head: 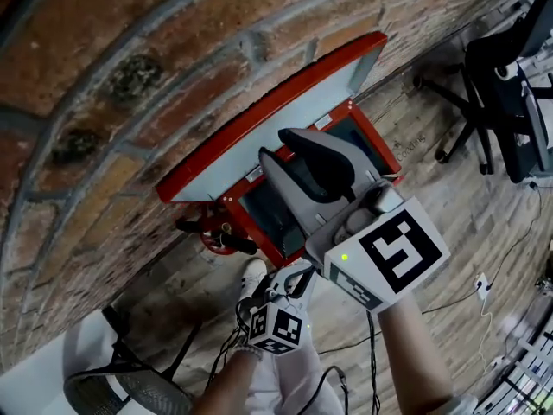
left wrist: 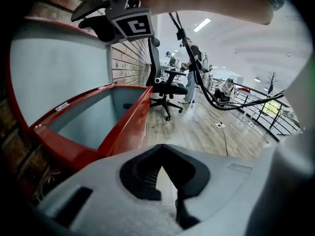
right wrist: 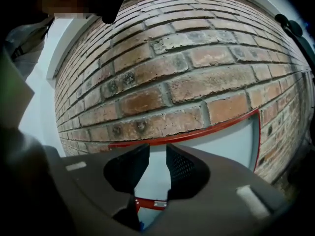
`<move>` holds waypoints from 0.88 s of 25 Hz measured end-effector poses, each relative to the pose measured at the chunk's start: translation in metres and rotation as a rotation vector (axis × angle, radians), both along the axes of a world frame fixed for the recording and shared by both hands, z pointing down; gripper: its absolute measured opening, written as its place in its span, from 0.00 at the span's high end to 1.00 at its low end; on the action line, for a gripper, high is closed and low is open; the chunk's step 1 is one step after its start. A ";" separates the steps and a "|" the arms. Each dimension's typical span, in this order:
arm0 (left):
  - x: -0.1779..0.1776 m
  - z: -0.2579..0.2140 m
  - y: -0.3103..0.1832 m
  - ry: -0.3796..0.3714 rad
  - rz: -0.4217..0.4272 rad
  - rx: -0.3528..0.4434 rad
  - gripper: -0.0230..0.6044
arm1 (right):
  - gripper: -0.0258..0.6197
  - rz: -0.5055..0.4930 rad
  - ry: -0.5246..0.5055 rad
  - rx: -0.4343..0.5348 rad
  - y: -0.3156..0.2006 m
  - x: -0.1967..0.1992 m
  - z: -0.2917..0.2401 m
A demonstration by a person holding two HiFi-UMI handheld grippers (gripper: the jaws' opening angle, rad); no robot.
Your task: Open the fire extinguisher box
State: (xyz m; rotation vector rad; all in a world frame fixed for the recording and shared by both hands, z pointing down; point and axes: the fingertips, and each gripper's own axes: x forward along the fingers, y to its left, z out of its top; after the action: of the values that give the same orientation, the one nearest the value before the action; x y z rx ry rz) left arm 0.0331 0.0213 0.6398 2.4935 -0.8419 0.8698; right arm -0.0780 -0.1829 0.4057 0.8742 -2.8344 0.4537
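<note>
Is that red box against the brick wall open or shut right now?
Open. The lid of the red metal box stands swung back against the brick wall, its pale grey inside bared.

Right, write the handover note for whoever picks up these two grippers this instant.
Left gripper: jaws together, empty, clear of the box.
Right gripper: jaws apart, nothing between them, facing the lid's inner face.
Box: at the foot of the brick wall; lid raised right up, back toward the wall.
Done: the box is open.
Left: probably only drawing both grippers away.
</note>
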 end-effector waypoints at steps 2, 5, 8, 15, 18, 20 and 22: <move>0.000 0.000 0.001 0.001 0.005 0.000 0.97 | 0.80 -0.007 0.008 0.002 -0.003 -0.005 0.001; 0.000 0.000 0.001 0.004 0.014 0.001 0.97 | 0.81 0.014 0.027 -0.016 -0.002 0.002 0.009; 0.000 -0.001 0.002 0.008 0.023 0.001 0.97 | 0.83 0.073 0.069 -0.070 0.009 0.025 0.032; -0.001 0.000 0.004 0.013 0.054 0.006 0.97 | 0.81 0.248 0.201 -0.244 0.062 0.093 0.102; 0.000 0.000 0.005 0.012 0.073 0.007 0.97 | 0.76 0.310 0.241 -0.313 0.084 0.115 0.124; 0.000 0.000 0.007 0.010 0.088 0.010 0.97 | 0.73 0.355 0.260 -0.362 0.096 0.126 0.137; 0.000 0.000 0.008 0.009 0.103 0.012 0.97 | 0.71 0.399 0.265 -0.419 0.106 0.134 0.149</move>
State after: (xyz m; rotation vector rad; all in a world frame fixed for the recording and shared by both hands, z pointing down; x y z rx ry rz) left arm 0.0327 0.0291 0.6403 2.5685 -0.7232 0.8883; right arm 0.0558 -0.0770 0.5546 1.2883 -2.2063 0.8661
